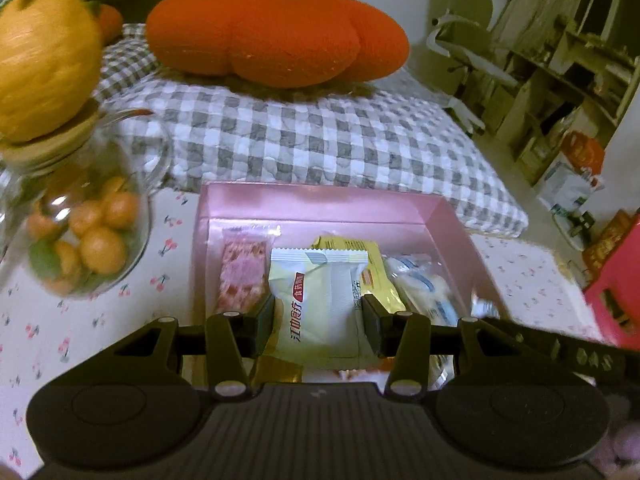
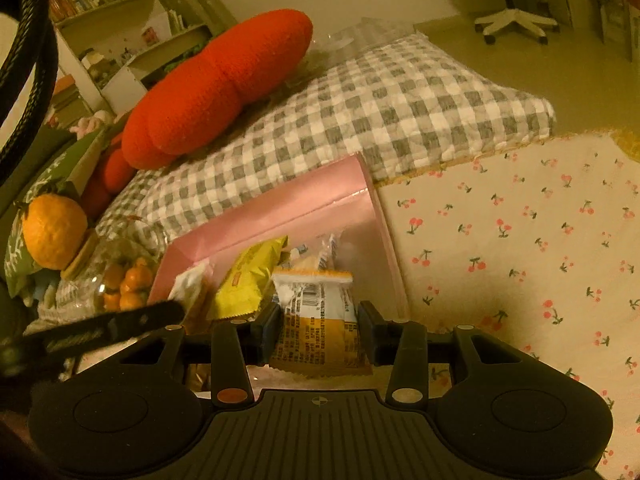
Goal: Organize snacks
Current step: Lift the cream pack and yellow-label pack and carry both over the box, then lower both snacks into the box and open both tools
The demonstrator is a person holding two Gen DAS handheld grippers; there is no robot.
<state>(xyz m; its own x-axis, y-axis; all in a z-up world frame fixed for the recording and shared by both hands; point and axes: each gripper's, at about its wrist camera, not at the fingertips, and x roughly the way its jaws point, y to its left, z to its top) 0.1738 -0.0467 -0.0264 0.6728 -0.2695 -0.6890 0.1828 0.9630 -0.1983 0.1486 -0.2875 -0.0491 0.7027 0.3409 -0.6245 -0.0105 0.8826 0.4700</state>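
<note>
A pink box (image 1: 320,204) stands on the cherry-print cloth and holds several snack packets. My left gripper (image 1: 318,320) is shut on a white and pale-yellow packet (image 1: 320,304), held over the box's near end. In the box behind it lie a pink packet (image 1: 242,276), a yellow packet (image 1: 376,276) and a white-blue packet (image 1: 420,284). In the right wrist view my right gripper (image 2: 318,330) is shut on an orange and white packet (image 2: 316,320) above the pink box (image 2: 280,208), beside a yellow packet (image 2: 250,280). The left gripper's arm shows at the lower left there.
A glass jar (image 1: 80,232) of small oranges with an orange-fruit lid (image 1: 44,60) stands left of the box. A grey checked cushion (image 1: 320,136) with an orange pumpkin pillow (image 1: 272,32) lies behind. A red crate (image 1: 616,284) is at right. Cherry-print cloth (image 2: 520,248) spreads right of the box.
</note>
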